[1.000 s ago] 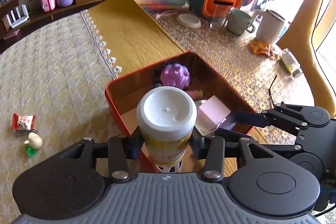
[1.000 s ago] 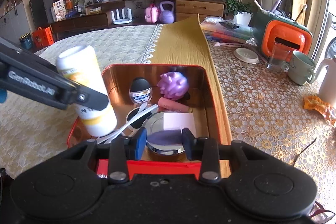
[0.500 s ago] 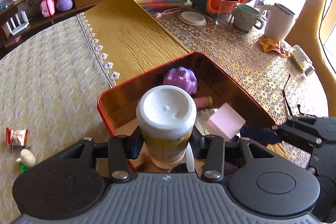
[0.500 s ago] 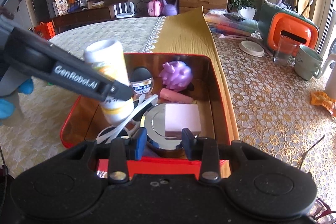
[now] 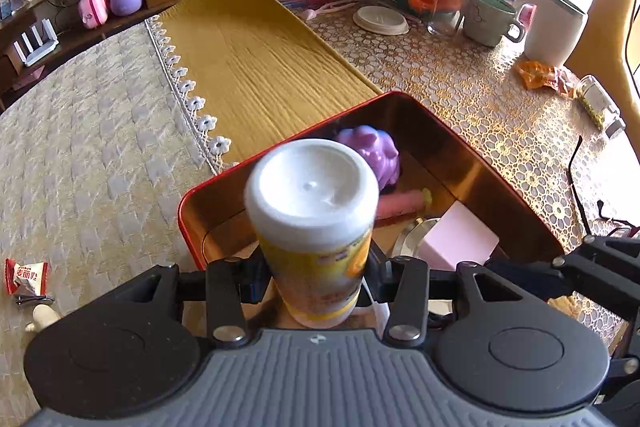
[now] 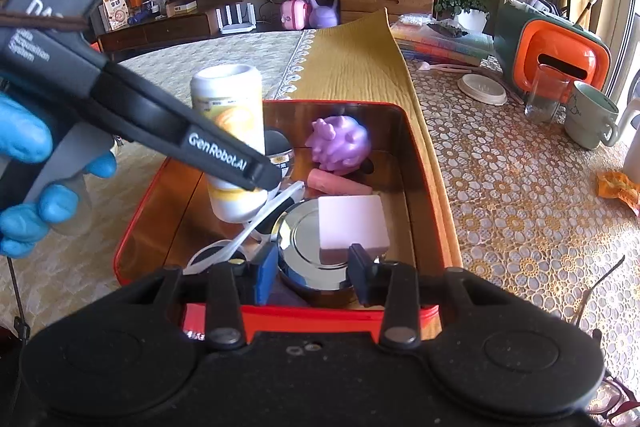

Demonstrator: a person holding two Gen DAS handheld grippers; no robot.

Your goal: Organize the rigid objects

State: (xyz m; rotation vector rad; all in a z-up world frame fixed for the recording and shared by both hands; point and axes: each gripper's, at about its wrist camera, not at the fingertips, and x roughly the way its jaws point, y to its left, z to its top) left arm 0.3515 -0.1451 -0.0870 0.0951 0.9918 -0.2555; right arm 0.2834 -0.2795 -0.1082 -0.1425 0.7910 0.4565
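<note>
My left gripper (image 5: 316, 283) is shut on a white-capped yellow-labelled bottle (image 5: 314, 227), held upright over the left inside of the red tin box (image 5: 188, 211). The right wrist view shows the bottle (image 6: 230, 143) with its base just above the box floor, the box (image 6: 136, 227) and the left gripper (image 6: 260, 175). In the box lie a purple spiky toy (image 6: 340, 143), a pink stick (image 6: 338, 183), a pink block (image 6: 352, 223) on a round silver tin (image 6: 304, 251), a black-and-white jar (image 6: 280, 155) and a white plastic strip (image 6: 248, 231). My right gripper (image 6: 312, 275) is open at the box's near wall, holding nothing.
An orange-and-green case (image 6: 556, 55), a glass (image 6: 544, 95), a mug (image 6: 592, 119), a white lid (image 6: 482, 89) and books (image 6: 440, 43) stand at the far right. A candy wrapper (image 5: 26, 275) lies on the cloth left of the box. A small jar (image 5: 598, 105) lies at the right.
My left gripper has carried the bottle forward from the box's left wall to over its inside. My right gripper has let go of the pink block and pulled back.
</note>
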